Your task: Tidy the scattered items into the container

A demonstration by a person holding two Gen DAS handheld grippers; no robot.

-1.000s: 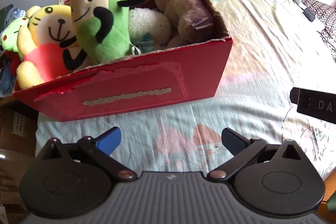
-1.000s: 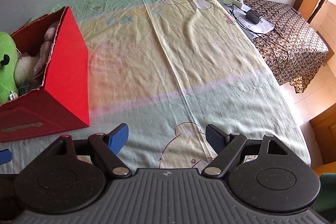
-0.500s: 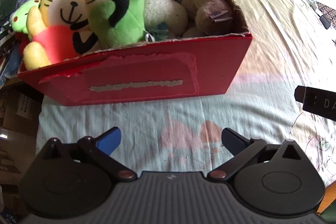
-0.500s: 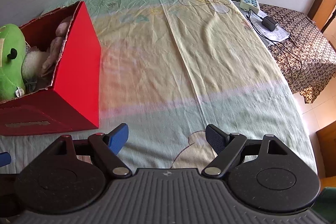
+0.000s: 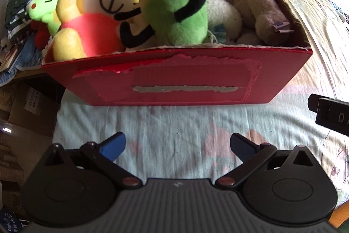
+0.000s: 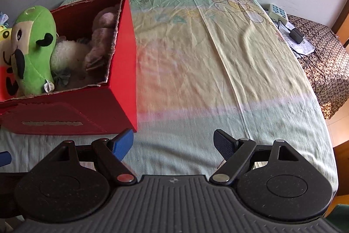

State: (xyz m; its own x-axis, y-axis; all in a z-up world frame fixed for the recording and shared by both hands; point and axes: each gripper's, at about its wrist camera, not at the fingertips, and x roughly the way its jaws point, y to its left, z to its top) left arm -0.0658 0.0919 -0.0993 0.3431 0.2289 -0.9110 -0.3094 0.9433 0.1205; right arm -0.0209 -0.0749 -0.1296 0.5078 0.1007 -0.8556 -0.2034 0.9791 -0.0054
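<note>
I had both grippers hovering low over the bed [image 6: 218, 71], each with its jaws spread wide and nothing between them. The left gripper [image 5: 177, 145] faced the long side of the red cardboard box [image 5: 185, 78], which sat on the patterned sheet near the bed's left edge. The box was full of plush toys: a green one with black arms [image 5: 174, 3] stood upright in the middle, a yellow tiger in a red shirt [image 5: 93, 14] leaned at its left, a white fluffy one [image 5: 222, 14] and a brown one [image 5: 261, 8] lay to its right. The right gripper [image 6: 173, 142] pointed at bare sheet just beside the box's near corner. A power strip [image 6: 277, 11] lay on the side table beyond.
</note>
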